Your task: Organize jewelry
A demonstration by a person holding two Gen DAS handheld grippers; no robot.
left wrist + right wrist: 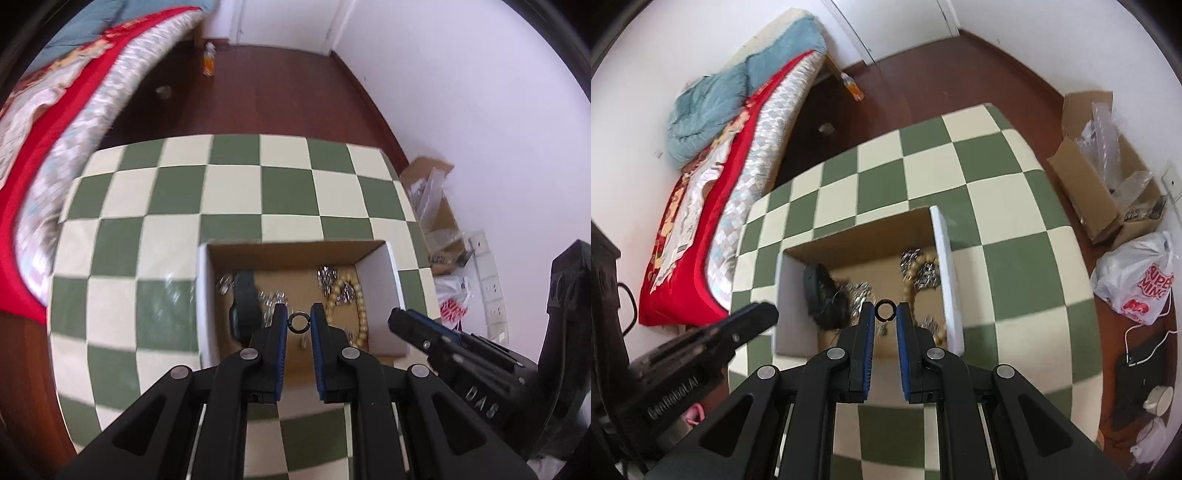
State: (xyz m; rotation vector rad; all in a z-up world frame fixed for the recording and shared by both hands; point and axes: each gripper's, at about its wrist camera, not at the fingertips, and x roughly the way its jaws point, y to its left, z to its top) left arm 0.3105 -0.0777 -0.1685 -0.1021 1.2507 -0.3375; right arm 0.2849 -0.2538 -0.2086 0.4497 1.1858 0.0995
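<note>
Rings: each claw pinches a small dark metal ring (299,322) (885,309) at its tips.
Left gripper (299,320): nearly closed on its ring.
Right gripper (885,314): same.
Place: above open cardboard box (295,251).

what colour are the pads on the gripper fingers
Blue pads on black fingers, clearest in the right wrist view.
</note>
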